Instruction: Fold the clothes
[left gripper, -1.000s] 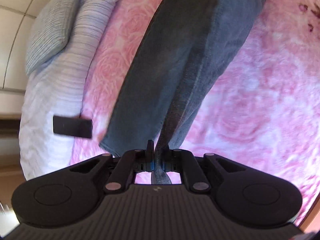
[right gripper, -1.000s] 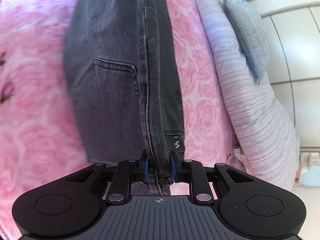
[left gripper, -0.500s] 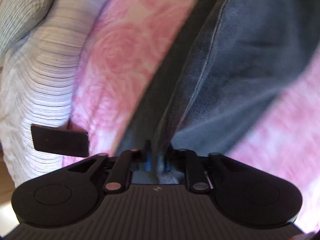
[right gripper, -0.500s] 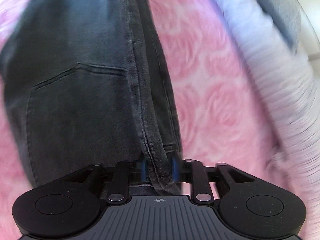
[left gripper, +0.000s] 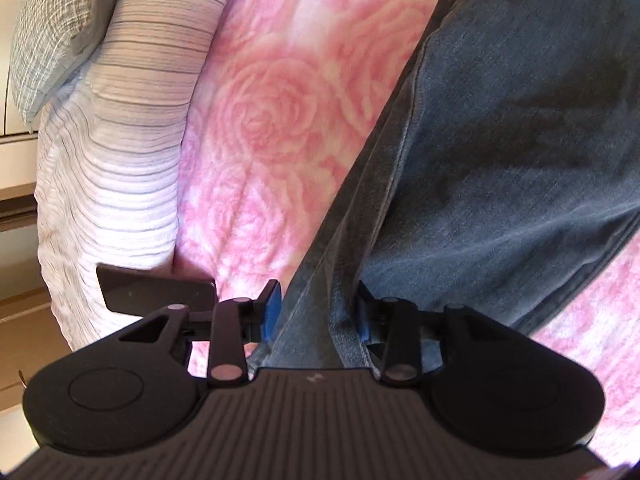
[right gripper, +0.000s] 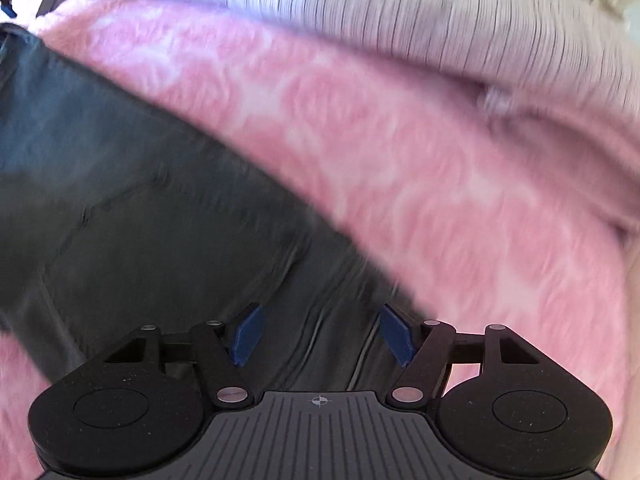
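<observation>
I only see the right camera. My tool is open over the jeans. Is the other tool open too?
Observer: Yes. The left tool has its jaws apart, with a seamed edge of the jeans between them.
Operator: What's beside it?
Observer: A flat black tab, just to its left, in front of the striped bedding.
Operator: Anything else?
Observer: A grey checked pillow lies on that bedding, at the top left.

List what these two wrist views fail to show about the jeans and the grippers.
- Jeans: the left wrist view cuts them off at the top and right edges, so the fold can't be judged.
- Jeans, right wrist view: motion blur smears seams and edges.
- Left gripper: whether its pads touch the denim between them is unclear.
- Right gripper: open, but its body hides the fabric beneath.
- The person's hands: out of both views.
</observation>
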Tool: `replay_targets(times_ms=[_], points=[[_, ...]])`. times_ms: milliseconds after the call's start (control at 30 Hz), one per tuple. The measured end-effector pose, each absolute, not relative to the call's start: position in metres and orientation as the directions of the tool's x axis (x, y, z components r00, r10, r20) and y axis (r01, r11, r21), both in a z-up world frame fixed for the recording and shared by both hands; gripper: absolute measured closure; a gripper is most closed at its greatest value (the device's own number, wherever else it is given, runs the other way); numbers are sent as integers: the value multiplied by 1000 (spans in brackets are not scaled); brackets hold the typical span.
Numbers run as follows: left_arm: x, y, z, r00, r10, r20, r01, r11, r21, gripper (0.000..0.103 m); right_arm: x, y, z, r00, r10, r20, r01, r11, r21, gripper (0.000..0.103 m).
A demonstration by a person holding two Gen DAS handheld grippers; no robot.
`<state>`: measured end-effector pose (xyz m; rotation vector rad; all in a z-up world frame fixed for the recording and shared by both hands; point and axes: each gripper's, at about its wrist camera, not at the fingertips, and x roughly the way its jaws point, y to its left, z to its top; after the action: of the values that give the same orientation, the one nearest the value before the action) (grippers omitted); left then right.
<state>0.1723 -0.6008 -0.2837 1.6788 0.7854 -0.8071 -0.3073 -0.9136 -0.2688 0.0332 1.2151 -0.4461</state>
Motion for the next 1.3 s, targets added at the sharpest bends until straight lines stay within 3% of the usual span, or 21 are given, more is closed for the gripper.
replay_targets(times_ms=[300,433,567,733,967,1133,1300], points=[[152,-558,-242,561,86,-823,804,-292,518,62,-316,-902,-249,299,-387,-872,430,871,-239,35],[148,-536,-225,621,9,-784,751,-293,591,52,-308,-859,-237,357,-382,-852,351,901,-257,35],[155,-520,-224,641,1,-768,715,-366,596,52,-293,-812,-232,389,-364,-846,296,919,-259,35],[195,-499,-213,686,-48,-726,695,-252,674,52,-266,-749,-224,411,-378,-829,265,920,-289,35],[252,-438,-225,665,-125,-736,712,-192,676,52,-210,-656,-209,406,-440,-801,356,884,-304,35],[244,-386,-261,603,-263,-753,703,-272,657,55,-155,-584,-223,393,-409,-824,415,878,-238,35],[216,-351,-323,557,-385,-736,561,-479,675,63,-92,-514,-250,444,-340,-829,229,937,-262,35]])
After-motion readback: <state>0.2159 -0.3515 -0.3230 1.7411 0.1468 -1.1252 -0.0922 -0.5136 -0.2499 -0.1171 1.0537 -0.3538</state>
